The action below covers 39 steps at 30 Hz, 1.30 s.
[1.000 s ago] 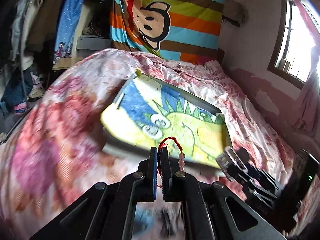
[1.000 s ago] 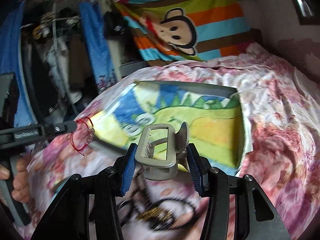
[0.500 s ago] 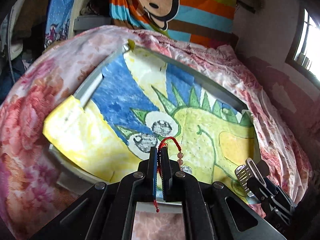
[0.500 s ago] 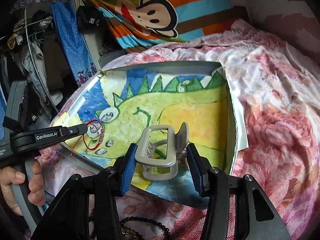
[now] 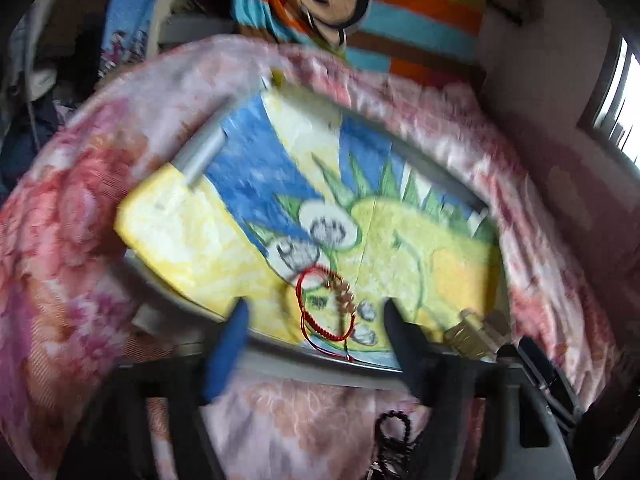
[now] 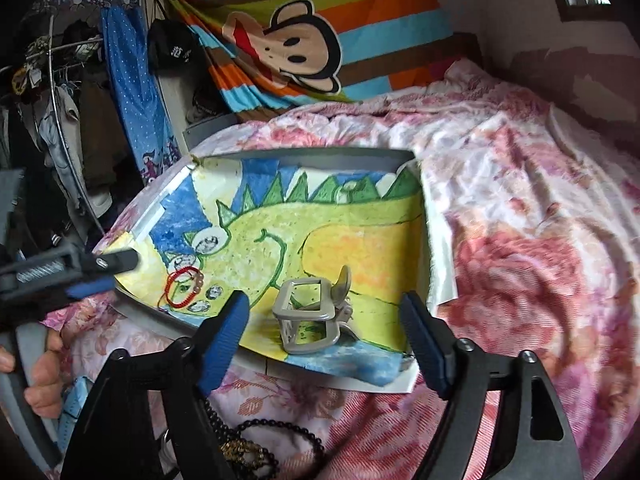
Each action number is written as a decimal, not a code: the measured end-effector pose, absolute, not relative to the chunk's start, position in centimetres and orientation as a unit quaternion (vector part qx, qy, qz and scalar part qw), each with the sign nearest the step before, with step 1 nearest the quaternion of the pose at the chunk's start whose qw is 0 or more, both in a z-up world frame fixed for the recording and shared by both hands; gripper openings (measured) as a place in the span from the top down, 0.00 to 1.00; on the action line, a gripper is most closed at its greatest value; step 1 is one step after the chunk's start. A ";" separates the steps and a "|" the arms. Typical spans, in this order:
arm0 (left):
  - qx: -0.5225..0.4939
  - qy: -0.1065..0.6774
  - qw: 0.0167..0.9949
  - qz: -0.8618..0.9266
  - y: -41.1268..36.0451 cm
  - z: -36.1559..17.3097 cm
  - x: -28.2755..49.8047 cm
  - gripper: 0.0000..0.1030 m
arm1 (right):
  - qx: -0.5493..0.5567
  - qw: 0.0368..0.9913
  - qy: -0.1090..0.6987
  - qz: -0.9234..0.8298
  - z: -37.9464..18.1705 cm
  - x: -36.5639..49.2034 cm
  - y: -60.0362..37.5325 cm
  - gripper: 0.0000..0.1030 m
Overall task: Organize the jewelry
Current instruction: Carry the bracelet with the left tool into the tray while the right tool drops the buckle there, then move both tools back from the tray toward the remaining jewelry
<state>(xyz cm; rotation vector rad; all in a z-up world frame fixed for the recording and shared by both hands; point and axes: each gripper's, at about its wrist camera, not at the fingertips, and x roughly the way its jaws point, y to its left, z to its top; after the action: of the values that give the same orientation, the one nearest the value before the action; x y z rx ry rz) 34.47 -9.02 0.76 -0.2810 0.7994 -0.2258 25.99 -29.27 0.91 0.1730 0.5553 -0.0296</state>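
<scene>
A red cord bracelet (image 5: 324,308) with pale beads lies on the dinosaur drawing (image 5: 248,200) that lines a grey tray (image 5: 200,156) on the bed. My left gripper (image 5: 316,336) is open just in front of it, empty. A grey hair claw clip (image 6: 312,316) lies on the drawing's near edge (image 6: 352,248). My right gripper (image 6: 324,320) is open around it without touching. The bracelet (image 6: 182,288) and the left gripper (image 6: 108,268) also show in the right wrist view. The clip (image 5: 476,336) shows at the right in the left wrist view.
Black bead bracelets (image 6: 256,444) lie on the floral bedspread (image 6: 520,240) below the right gripper; they also show in the left wrist view (image 5: 392,440). A striped monkey blanket (image 6: 304,48) hangs behind. Hanging clothes (image 6: 60,120) stand at left.
Both grippers have opened. The red bracelet dropped from the left gripper onto the drawing. The claw clip left the right gripper and now rests on the drawing.
</scene>
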 end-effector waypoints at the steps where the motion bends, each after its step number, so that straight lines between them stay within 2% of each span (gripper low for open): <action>1: -0.140 0.378 0.909 -0.109 -8.7 1.3 33.9 0.25 | 0.084 0.961 0.265 -0.014 1.5 25.3 -29.2 0.17; 3: -0.142 0.366 0.913 -0.114 -8.0 2.6 32.4 0.21 | 0.081 0.967 0.243 -0.007 2.6 23.8 -29.0 0.07; 8: -0.127 0.319 0.934 -0.095 -6.7 5.3 28.6 0.06 | 0.052 0.981 0.187 -0.001 5.4 19.3 -27.5 0.02; 11: -0.129 0.273 0.950 -0.083 -5.6 6.8 25.4 0.02 | 0.032 0.987 0.159 0.004 7.1 16.8 -26.5 0.02; 19: -0.096 0.219 0.967 -0.085 -3.6 8.4 18.5 0.00 | 0.011 0.995 0.100 0.007 10.1 10.4 -24.0 0.02; 24: -0.080 0.199 0.973 -0.082 -2.4 8.3 14.6 0.00 | 0.009 0.996 0.093 0.007 10.5 7.3 -23.1 0.02; 39: -0.061 0.225 0.970 -0.063 1.9 3.1 8.0 0.00 | -0.006 0.987 0.159 0.012 6.5 1.8 -21.0 0.02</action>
<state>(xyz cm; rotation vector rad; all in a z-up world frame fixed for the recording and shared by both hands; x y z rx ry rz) 8.05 1.90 3.14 -0.1236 0.4540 -0.1280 1.84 -21.05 6.47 -0.0129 0.3186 0.0241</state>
